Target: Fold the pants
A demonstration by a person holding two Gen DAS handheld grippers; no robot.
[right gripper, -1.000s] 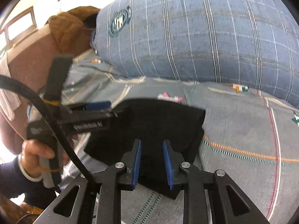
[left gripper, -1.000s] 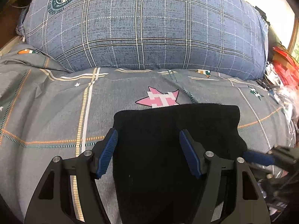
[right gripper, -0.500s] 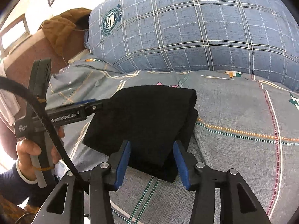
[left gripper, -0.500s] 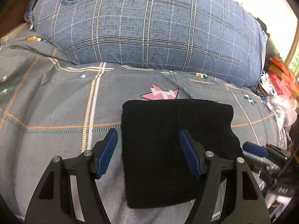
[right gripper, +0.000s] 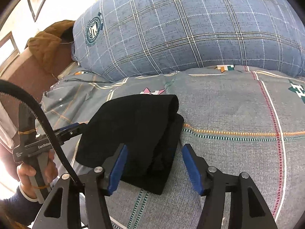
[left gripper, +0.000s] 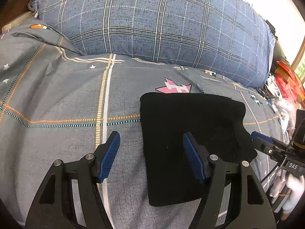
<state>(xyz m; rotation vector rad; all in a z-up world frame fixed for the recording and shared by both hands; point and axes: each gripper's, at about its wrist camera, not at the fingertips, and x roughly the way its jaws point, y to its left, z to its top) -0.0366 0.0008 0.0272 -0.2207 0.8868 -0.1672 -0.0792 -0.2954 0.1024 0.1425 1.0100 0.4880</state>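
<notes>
Folded black pants (left gripper: 190, 133) on bedspread (left gripper: 57, 105), left gripper (left gripper: 150, 156) spread above.

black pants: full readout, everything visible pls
The black pants are folded into a compact, roughly rectangular bundle of soft, matte, knit-looking fabric. The right wrist view shows stacked layers, the top one rounded over at the far fold and offset from the layer beneath. It lies flat on the grey patterned bedsheet, partly covering a pink star print, short of the blue plaid pillow. Both grippers are open; neither grips it.

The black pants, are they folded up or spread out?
Folded: the black pants lie as a small stacked bundle on the bedsheet, layers showing at one edge.
</notes>
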